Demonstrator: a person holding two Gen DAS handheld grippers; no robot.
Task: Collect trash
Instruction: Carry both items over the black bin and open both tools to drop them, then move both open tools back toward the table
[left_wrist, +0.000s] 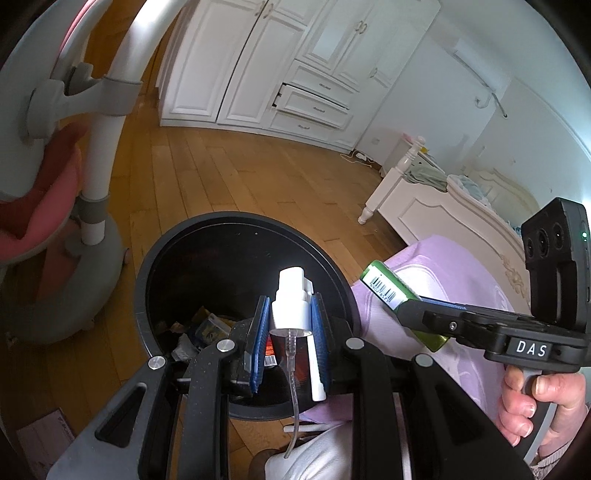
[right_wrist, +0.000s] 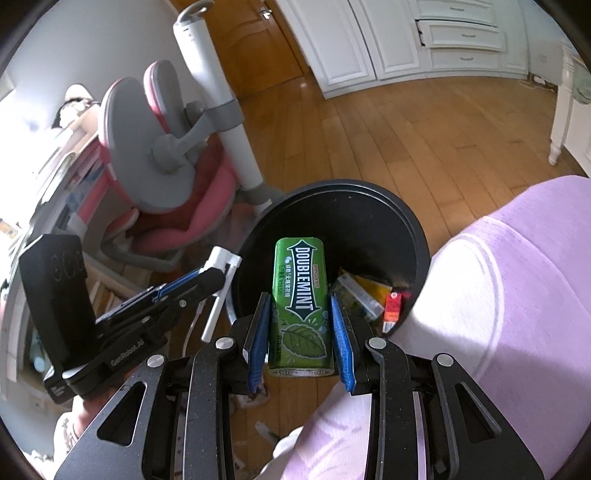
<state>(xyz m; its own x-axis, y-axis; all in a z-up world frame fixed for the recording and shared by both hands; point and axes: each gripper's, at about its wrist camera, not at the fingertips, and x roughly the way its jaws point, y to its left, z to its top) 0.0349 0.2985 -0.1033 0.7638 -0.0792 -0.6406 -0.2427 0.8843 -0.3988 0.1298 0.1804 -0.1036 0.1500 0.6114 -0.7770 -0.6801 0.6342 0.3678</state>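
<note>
My left gripper (left_wrist: 289, 339) is closed on a spray bottle (left_wrist: 291, 314), its blue pads pressed to both sides; the white pump head points up and a clear tube hangs out below. I hold it over the black bin (left_wrist: 207, 236), which stands on the wooden floor (left_wrist: 229, 177). My right gripper (right_wrist: 300, 325) is clamped on a green gum tin (right_wrist: 301, 306), also above the bin's opening (right_wrist: 417, 229). Down inside the bin I see crumpled wrappers (left_wrist: 199, 328), a yellow packet (right_wrist: 373, 288) and a small red carton (right_wrist: 392, 312) against the wall. A pink chair (right_wrist: 177, 221) stands just beside the bin, and a purple cover (right_wrist: 517, 280) lies near its other side.
</note>
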